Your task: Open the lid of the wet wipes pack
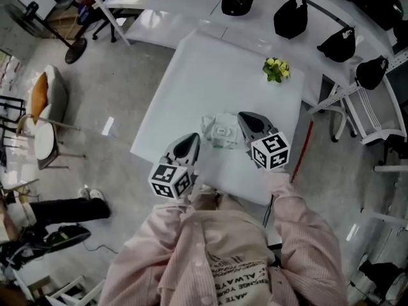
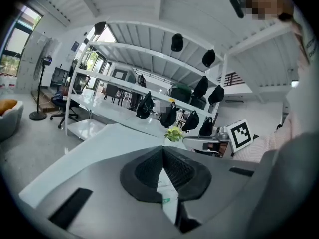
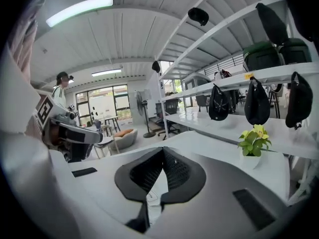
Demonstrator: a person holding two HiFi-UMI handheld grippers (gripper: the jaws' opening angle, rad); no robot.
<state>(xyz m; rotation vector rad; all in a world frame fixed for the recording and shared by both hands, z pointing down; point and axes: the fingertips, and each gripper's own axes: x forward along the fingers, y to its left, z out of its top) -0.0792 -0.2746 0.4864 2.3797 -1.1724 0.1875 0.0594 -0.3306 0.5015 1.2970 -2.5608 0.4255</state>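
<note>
Wet wipes pack lies flat on white table between left gripper and right gripper, both closed tip to tip and empty; pack looks soft, light and slick, so probably pin its body and nip the stiffer lid at its free edge.

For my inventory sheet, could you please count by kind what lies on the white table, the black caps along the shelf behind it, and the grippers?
Wet wipes pack: 1
Potted plant: 1
Black caps: 4
Grippers, left gripper and right gripper: 2
Total: 8
</note>
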